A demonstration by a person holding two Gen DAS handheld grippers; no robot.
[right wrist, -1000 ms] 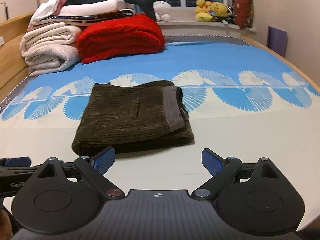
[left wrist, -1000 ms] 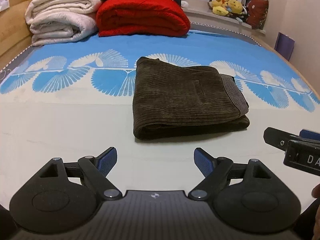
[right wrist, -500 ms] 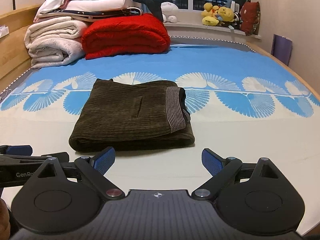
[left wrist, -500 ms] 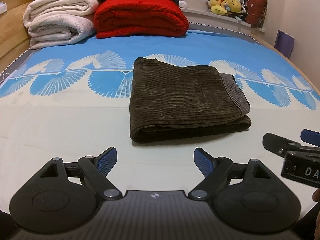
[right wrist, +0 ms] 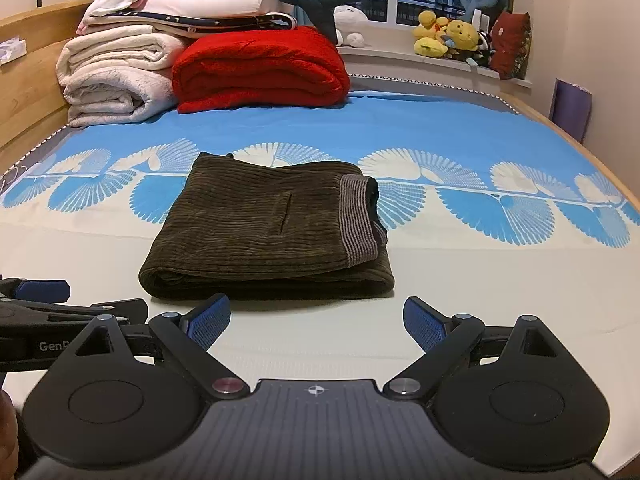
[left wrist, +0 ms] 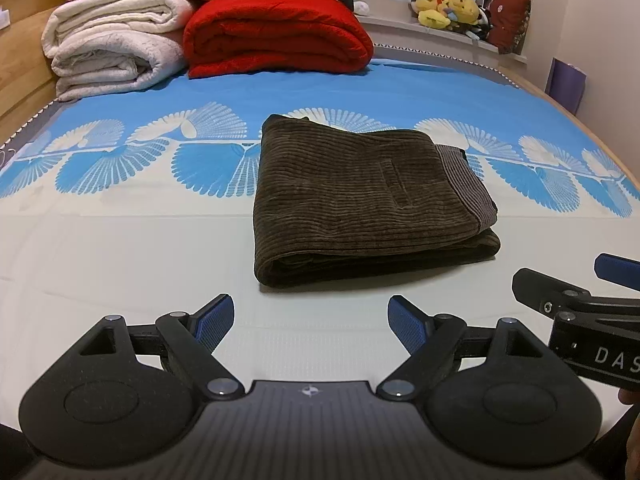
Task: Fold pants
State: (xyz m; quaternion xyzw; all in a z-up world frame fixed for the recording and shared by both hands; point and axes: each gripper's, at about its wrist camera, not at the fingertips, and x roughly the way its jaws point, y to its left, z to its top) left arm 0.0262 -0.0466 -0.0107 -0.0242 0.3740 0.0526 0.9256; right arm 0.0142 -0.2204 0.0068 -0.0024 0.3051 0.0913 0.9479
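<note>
The brown corduroy pants (left wrist: 368, 196) are lying folded in a flat bundle on the bed (left wrist: 120, 248), long axis running across the view, ribbed waistband (right wrist: 358, 216) facing right, thick fold edge facing the cameras. The left gripper (left wrist: 310, 320) and right gripper (right wrist: 316, 322) are hovering just short, jaws spread, holding nothing. The inner layers are staying hidden.

Folded pants (right wrist: 272, 228) lie beyond the right gripper's (right wrist: 317, 320) wide-spread jaws.
</note>
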